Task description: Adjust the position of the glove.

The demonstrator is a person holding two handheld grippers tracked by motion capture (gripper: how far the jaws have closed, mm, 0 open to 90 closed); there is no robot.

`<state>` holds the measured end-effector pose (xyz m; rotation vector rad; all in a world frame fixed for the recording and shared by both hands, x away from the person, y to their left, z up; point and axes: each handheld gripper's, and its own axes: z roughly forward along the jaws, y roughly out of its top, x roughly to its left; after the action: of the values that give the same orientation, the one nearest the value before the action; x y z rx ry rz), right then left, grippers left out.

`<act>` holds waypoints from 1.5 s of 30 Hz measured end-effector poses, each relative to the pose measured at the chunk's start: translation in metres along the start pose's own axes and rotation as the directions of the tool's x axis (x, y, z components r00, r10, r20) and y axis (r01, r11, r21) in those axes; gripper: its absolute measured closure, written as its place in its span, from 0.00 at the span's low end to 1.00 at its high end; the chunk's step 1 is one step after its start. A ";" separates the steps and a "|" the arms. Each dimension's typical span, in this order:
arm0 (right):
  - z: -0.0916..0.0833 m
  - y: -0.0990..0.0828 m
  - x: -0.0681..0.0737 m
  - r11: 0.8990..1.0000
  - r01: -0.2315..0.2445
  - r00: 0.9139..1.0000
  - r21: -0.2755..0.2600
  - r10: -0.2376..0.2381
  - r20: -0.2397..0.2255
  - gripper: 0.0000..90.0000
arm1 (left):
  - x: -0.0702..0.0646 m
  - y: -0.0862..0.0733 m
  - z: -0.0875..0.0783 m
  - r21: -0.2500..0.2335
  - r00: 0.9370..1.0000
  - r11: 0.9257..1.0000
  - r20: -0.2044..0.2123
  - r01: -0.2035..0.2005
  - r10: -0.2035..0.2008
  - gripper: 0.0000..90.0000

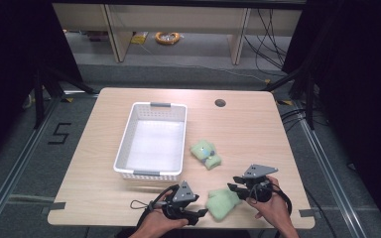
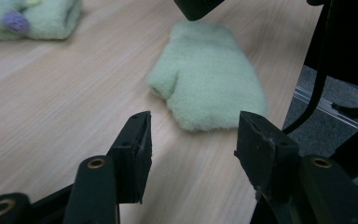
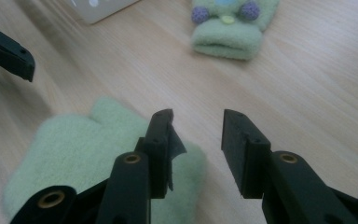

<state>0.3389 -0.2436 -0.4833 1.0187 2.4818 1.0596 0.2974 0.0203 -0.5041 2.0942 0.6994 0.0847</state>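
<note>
A pale green mitten (image 1: 223, 202) lies flat on the table (image 1: 258, 134) near its front edge, between the two grippers. In the left gripper view the mitten (image 2: 209, 84) lies thumb to the left, just beyond the jaws. The left gripper (image 1: 202, 213) sits at the mitten's 8 o'clock in the high view, jaws apart with bare wood between them (image 2: 193, 140), gripping nothing. The right gripper (image 1: 233, 187) is at the mitten's 2 o'clock; its jaws (image 3: 198, 140) stand parted over the mitten's edge (image 3: 74, 154), one jaw above the fabric, the other above wood, and no pinch is visible. A second mitten (image 1: 206, 153) with purple spots lies at 11 o'clock, well apart. A white basket (image 1: 129, 148) stands farther off, at about 10 o'clock.
</note>
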 end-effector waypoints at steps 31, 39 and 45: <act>0.010 -0.014 0.001 0.998 -0.068 0.997 0.012 0.069 -0.045 0.94 | 0.005 0.010 0.021 0.067 0.997 0.995 -0.027 -0.071 0.072 0.96; -0.008 -0.010 0.009 0.994 -0.100 0.993 -0.045 0.097 -0.070 0.95 | 0.014 0.019 0.002 0.058 0.996 0.996 -0.040 -0.074 0.077 0.97; -0.004 -0.010 0.018 0.985 -0.162 0.978 -0.061 0.152 -0.141 0.95 | 0.022 0.022 -0.008 0.054 0.994 0.997 -0.085 -0.061 0.065 0.97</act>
<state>0.3184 -0.2382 -0.4870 1.1733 2.4796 1.2974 0.3233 0.0281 -0.4863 2.1726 0.6938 0.1954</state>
